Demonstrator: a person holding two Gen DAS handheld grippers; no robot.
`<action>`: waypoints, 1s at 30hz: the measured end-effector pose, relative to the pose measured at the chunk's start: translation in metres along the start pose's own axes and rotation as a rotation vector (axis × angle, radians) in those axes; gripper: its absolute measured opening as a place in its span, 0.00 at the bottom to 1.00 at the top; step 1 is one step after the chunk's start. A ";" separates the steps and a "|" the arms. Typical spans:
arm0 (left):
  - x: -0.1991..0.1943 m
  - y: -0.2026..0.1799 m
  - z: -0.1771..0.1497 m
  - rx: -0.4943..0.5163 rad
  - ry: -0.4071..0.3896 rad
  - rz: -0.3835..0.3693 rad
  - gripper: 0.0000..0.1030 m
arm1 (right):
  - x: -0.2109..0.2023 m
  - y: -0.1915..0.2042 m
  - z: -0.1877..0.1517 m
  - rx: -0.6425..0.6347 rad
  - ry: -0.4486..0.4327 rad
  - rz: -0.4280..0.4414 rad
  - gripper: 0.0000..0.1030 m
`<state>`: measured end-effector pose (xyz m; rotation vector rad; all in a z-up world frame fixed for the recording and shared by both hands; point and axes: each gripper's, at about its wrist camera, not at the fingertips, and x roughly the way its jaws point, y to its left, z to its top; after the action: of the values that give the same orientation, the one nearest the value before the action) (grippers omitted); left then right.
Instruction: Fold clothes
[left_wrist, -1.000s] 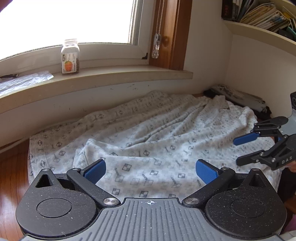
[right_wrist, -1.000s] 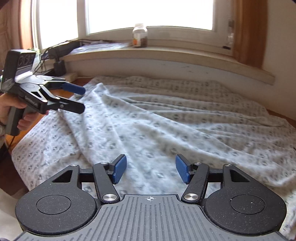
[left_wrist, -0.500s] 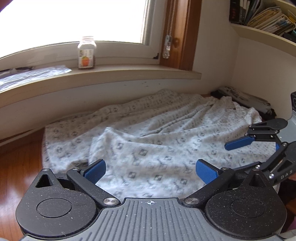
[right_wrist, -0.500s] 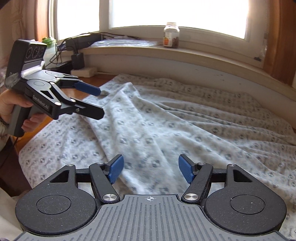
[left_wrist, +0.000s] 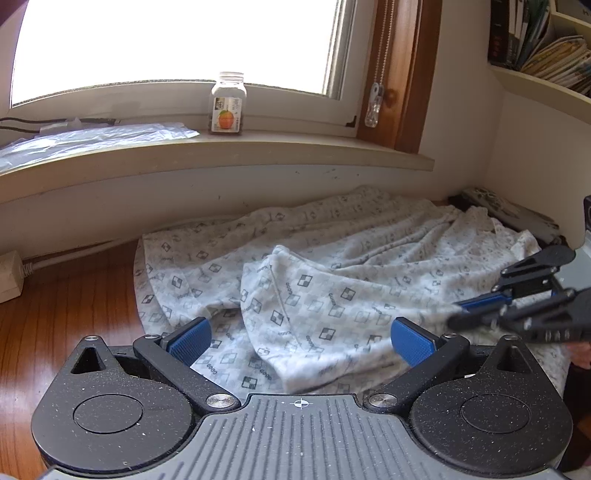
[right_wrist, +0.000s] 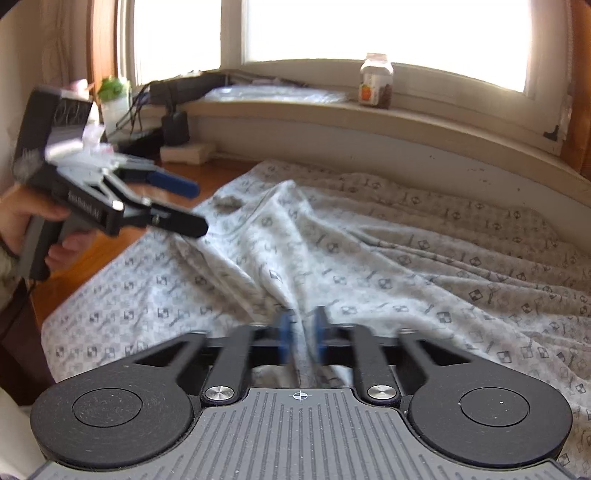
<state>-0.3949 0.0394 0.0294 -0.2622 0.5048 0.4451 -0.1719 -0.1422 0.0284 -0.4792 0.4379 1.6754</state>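
A person's hand (right_wrist: 22, 218) at the far left grips the handle of the left gripper (left_wrist: 299, 338), its blue-padded jaws spread wide above the near edge of a white garment printed with small grey squares (left_wrist: 332, 295); the garment lies rumpled across the brown wooden tabletop (left_wrist: 62, 310) below a pale windowsill (left_wrist: 258, 147); a clear glass jar with an orange on its label (left_wrist: 226, 103) stands on that sill; further right, the right gripper (right_wrist: 301, 334) has just been closing its jaws, and they now pinch a raised fold of the garment's near edge; bookshelves (left_wrist: 543, 48) fill the upper right corner.
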 end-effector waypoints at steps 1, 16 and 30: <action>0.001 -0.001 0.001 -0.002 0.000 -0.003 1.00 | -0.007 -0.006 0.002 0.020 -0.030 -0.014 0.05; 0.067 -0.069 0.027 0.053 0.038 -0.129 1.00 | -0.214 -0.218 -0.030 0.132 -0.202 -0.967 0.05; 0.124 -0.092 0.023 0.160 0.151 -0.080 1.00 | -0.125 -0.259 -0.083 0.265 -0.061 -0.472 0.46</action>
<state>-0.2453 0.0100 -0.0027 -0.1619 0.6722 0.3061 0.1071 -0.2519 0.0217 -0.3044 0.4537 1.1539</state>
